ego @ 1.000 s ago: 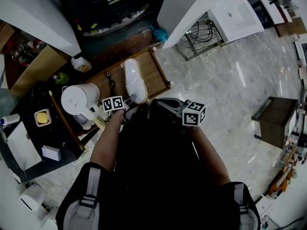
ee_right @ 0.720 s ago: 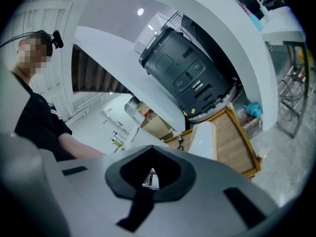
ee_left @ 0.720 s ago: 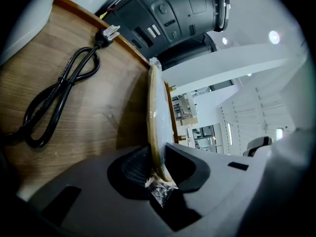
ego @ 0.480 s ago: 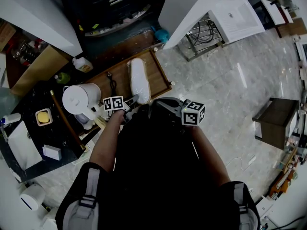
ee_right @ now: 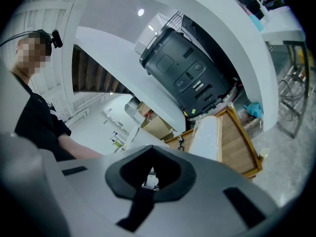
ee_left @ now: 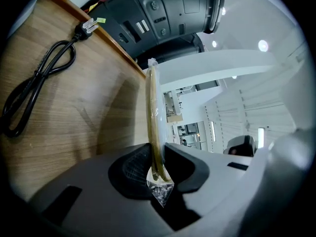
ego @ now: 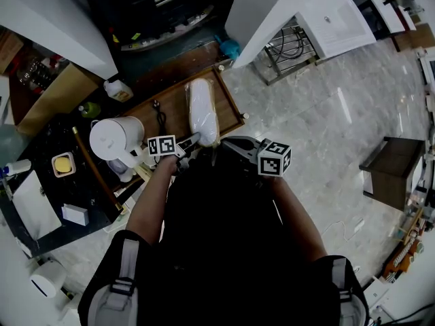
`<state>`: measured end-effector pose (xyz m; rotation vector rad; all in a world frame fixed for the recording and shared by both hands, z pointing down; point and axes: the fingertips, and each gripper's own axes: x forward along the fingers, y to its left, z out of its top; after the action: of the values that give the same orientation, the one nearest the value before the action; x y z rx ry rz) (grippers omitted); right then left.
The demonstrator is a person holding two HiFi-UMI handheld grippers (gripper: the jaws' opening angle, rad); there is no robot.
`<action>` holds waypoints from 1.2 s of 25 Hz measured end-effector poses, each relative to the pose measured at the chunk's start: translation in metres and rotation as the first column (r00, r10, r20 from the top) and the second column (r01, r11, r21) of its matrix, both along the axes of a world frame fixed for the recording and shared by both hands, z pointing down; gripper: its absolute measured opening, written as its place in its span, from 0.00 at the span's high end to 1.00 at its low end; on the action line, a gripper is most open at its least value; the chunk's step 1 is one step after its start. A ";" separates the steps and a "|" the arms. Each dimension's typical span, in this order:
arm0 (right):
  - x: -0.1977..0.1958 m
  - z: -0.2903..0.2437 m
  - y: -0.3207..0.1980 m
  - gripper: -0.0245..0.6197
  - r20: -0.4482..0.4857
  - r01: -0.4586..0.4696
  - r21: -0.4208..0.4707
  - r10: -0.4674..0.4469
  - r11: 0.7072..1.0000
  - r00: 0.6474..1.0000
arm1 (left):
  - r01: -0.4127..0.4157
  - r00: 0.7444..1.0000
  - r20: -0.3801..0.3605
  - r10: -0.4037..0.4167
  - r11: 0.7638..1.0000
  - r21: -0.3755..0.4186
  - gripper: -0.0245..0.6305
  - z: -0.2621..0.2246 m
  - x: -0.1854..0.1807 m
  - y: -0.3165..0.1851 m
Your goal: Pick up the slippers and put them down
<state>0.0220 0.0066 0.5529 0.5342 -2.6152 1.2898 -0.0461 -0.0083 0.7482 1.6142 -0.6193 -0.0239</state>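
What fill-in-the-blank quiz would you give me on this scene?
1. The left gripper, its jaws having just closed further, clamps the bagged slippers; the right gripper holds ____.
2. The cable on the wooden tray is coloured ____.
3. The slippers inside their clear bag are coloured ____.
Missing words: nothing; black; white.

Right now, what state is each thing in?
slippers: bagged in clear plastic, clamped at one end, turned on edge over the wooden tray.
left gripper: jaws have just been closing, shut on the slippers.
right gripper: jaws together, nothing between them.
power cable: unplugged, looped on the tray.
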 end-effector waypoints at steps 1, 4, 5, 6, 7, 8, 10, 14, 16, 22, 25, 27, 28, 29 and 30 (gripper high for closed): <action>0.000 0.000 0.000 0.95 0.000 -0.002 0.000 0.002 1.000 1.000 | 0.000 1.000 -0.012 0.000 1.000 0.006 0.84 -0.003 0.002 -0.001; 0.000 0.001 0.000 0.95 -0.001 -0.005 0.003 0.005 1.000 1.000 | 0.010 0.999 -0.054 -0.009 1.000 0.025 0.85 -0.015 0.005 -0.003; -0.001 0.001 -0.001 0.95 0.000 -0.006 0.004 0.006 1.000 1.000 | 0.017 0.997 -0.069 -0.015 0.999 0.031 0.85 -0.019 0.006 -0.004; -0.001 0.001 -0.001 0.95 0.001 -0.007 0.005 0.007 1.000 1.000 | 0.025 0.996 -0.085 -0.021 0.999 0.037 0.84 -0.024 0.006 -0.006; -0.001 0.000 -0.001 0.95 0.002 -0.008 0.005 0.008 1.000 1.000 | 0.031 0.995 -0.101 -0.026 0.999 0.044 0.84 -0.028 0.006 -0.008; -0.001 0.000 -0.001 0.95 0.003 -0.009 0.006 0.009 1.000 1.000 | 0.034 0.993 -0.113 -0.028 0.998 0.051 0.85 -0.033 0.007 -0.009; -0.001 0.000 -0.001 0.95 0.002 -0.011 0.007 0.011 1.000 1.000 | 0.029 0.992 -0.127 -0.020 0.997 0.069 0.85 -0.042 0.009 -0.011; 0.000 0.000 -0.001 0.95 0.001 -0.022 0.012 0.022 1.000 1.000 | 0.023 0.990 -0.143 -0.009 0.995 0.097 0.84 -0.056 0.010 -0.011; 0.000 -0.001 0.000 0.95 0.003 -0.026 0.014 0.026 1.000 1.000 | 0.031 0.988 -0.156 -0.014 0.994 0.109 0.84 -0.064 0.009 -0.011; 0.006 -0.004 0.000 0.95 0.003 -0.050 0.023 0.050 0.998 0.999 | 0.042 0.985 -0.171 -0.018 0.990 0.136 0.84 -0.082 0.006 -0.008; 0.007 -0.004 0.002 0.95 0.003 -0.058 0.023 0.058 0.998 0.998 | 0.047 0.983 -0.182 -0.020 0.988 0.146 0.84 -0.090 0.005 -0.006; 0.008 -0.004 0.002 0.95 0.004 -0.065 0.022 0.065 0.998 0.998 | 0.046 0.980 -0.196 -0.015 0.987 0.156 0.84 -0.097 0.005 -0.005; 0.008 -0.005 0.003 0.95 0.005 -0.069 0.023 0.069 0.997 0.998 | 0.044 0.979 -0.203 -0.011 0.986 0.161 0.84 -0.101 0.006 -0.004; 0.008 -0.005 0.002 0.95 0.007 -0.074 0.024 0.074 0.997 0.997 | 0.041 0.978 -0.207 -0.006 0.985 0.167 0.84 -0.105 0.007 -0.002; 0.009 -0.006 0.002 0.95 0.009 -0.081 0.025 0.081 0.996 0.997 | 0.037 0.977 -0.211 0.000 0.984 0.173 0.84 -0.110 0.008 -0.001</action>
<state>0.0308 0.0086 0.5472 0.6465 -2.6452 1.2859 -0.0379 -0.0090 0.6385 1.7488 -0.4779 -0.2667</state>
